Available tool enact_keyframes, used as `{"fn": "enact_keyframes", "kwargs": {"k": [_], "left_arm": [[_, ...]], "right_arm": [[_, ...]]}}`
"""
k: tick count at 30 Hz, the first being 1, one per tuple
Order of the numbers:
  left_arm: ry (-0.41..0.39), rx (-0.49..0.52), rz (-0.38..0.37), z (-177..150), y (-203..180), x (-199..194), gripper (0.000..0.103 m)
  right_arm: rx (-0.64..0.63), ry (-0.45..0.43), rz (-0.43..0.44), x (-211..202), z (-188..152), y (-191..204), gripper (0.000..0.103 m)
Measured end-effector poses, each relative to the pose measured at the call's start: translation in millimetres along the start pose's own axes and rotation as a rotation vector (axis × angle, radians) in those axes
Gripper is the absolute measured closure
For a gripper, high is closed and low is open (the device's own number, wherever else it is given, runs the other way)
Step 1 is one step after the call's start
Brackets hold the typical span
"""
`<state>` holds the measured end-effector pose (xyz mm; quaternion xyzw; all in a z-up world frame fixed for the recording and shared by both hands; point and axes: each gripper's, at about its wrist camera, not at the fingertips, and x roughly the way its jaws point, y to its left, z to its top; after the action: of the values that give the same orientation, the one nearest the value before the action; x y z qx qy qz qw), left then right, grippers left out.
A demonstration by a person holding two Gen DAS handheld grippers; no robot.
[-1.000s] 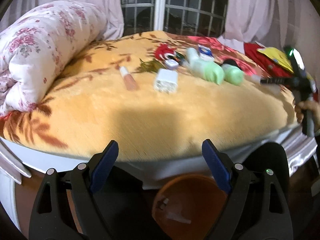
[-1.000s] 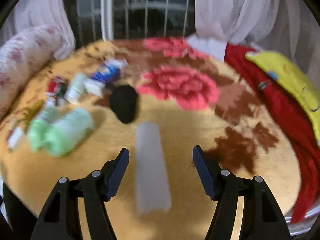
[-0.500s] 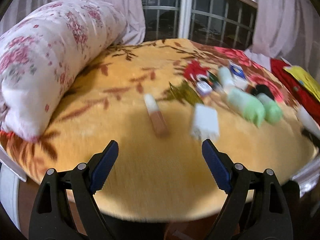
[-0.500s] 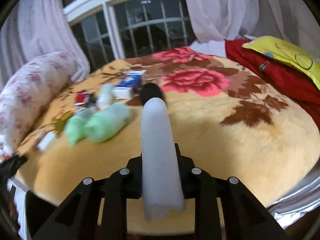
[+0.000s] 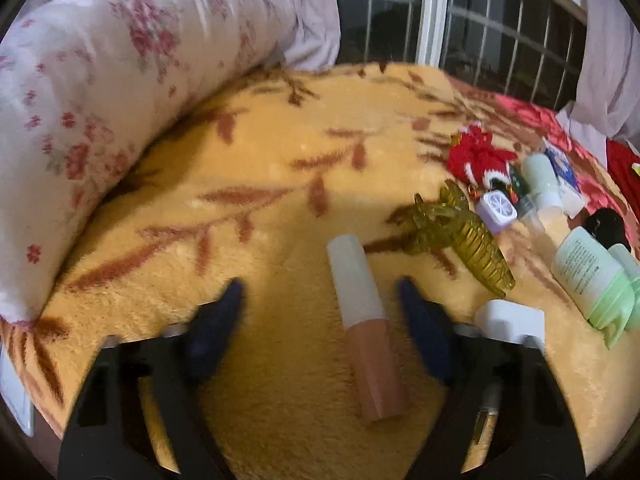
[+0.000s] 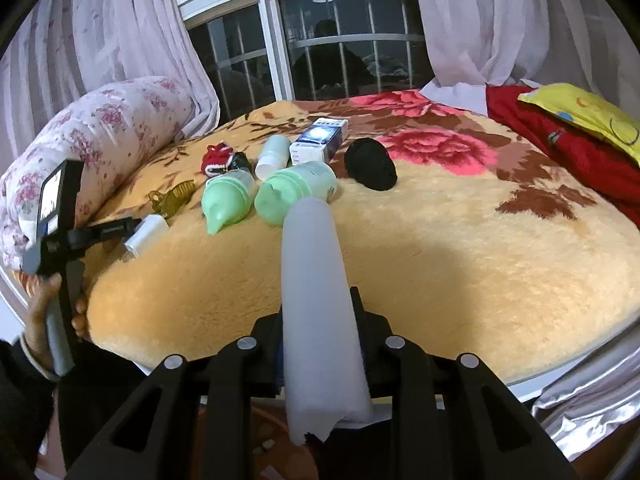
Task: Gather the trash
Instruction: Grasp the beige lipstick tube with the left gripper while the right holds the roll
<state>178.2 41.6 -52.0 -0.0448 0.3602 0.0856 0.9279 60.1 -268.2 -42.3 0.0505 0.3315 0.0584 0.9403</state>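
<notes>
The left claw (image 5: 320,308) is closing astride the lip gloss tube (image 5: 366,330), not yet pressed; centring on its pink barrel is advised. Beyond lies the hair clip (image 5: 460,240). The right claw (image 6: 320,344) is clamped on a translucent tube (image 6: 316,288).

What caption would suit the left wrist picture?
Left gripper, jaws closing, straddles a pink lip-gloss tube lying on the yellow floral blanket.
</notes>
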Motion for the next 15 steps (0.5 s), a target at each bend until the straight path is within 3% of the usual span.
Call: {"fn": "enact_keyframes", "kwargs": {"k": [2,3,5,8,12,15], "left_arm": [[-0.021,0.013,0.023,-4.0,-0.1,-2.4,0.058],[-0.034,0.044,0.043,-7.6,-2.9,-2.9,0.058],[-0.063,0.098,0.065,-12.7,-10.4,-5.7,0.070],[-0.095,0.136,0.093,-17.1,-16.7,-6.6,0.078],[-0.095,0.105,0.077,-16.8,-11.5,-9.6,0.086],[-0.090,0.105,0.073,-18.3,-10.3,-13.4,0.086]], "right_arm": [[0.001,0.003,-0.005,0.7,-0.9,-0.3,0.077],[0.003,0.003,-0.007,0.5,-1.4,-0.3,0.077],[0.011,0.004,-0.004,-1.5,-2.8,0.7,0.077],[0.014,0.003,-0.003,-5.0,-6.2,4.1,0.077],[0.004,0.009,-0.008,-9.4,-10.2,10.2,0.077],[0.002,0.013,-0.007,-14.6,-13.3,15.7,0.077]]}}
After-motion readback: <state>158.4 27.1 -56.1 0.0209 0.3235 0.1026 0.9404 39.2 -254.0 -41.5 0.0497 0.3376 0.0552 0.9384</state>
